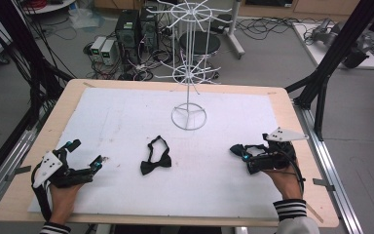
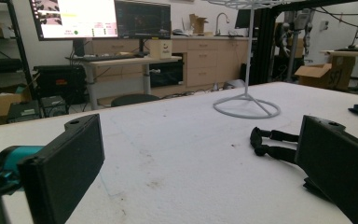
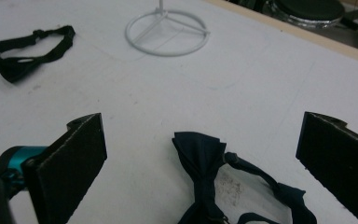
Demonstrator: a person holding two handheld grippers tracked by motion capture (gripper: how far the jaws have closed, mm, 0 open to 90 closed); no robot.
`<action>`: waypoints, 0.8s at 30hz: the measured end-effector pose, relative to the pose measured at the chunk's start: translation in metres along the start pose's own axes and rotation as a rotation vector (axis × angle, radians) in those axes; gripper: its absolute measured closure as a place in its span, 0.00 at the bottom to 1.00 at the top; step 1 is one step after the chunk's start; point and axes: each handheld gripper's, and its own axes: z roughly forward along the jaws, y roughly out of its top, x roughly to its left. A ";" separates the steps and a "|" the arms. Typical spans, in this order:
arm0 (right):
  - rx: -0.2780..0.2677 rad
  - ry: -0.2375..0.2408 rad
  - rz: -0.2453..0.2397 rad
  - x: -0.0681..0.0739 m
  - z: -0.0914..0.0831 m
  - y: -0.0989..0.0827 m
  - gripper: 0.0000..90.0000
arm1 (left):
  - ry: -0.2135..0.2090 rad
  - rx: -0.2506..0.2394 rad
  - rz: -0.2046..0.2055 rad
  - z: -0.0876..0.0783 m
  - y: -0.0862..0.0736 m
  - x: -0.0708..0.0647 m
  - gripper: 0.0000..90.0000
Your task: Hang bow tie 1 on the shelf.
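A black bow tie (image 1: 156,159) with its strap looped lies on the white mat (image 1: 126,122) near the middle. My left gripper (image 1: 87,152) rests at the front left, open, with bare mat between its jaws. In the left gripper view (image 2: 200,140) the black bow tie (image 2: 271,142) lies ahead to the right, partly hidden behind the right jaw. A dark navy bow tie (image 1: 236,148) lies at the front right. My right gripper (image 1: 250,155) is open around it, and the navy bow tie (image 3: 205,163) lies on the mat between the spread jaws (image 3: 204,126).
A tall white wire rack stands on a ring base (image 1: 189,117) at the mat's middle back, with hooks on two tiers. The wooden table edge (image 1: 292,107) borders the mat. Black frame posts (image 1: 331,63) rise on the right, and computers and cables sit on the floor behind.
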 end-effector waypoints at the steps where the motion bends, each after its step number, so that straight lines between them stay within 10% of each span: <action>1: 0.015 0.020 -0.003 -0.001 0.000 0.001 0.05 | 0.001 -0.002 -0.001 0.000 0.000 0.000 0.02; 24: 0.345 0.089 -0.065 -0.017 0.032 -0.003 0.08 | 0.005 0.001 0.000 0.000 0.000 0.000 0.02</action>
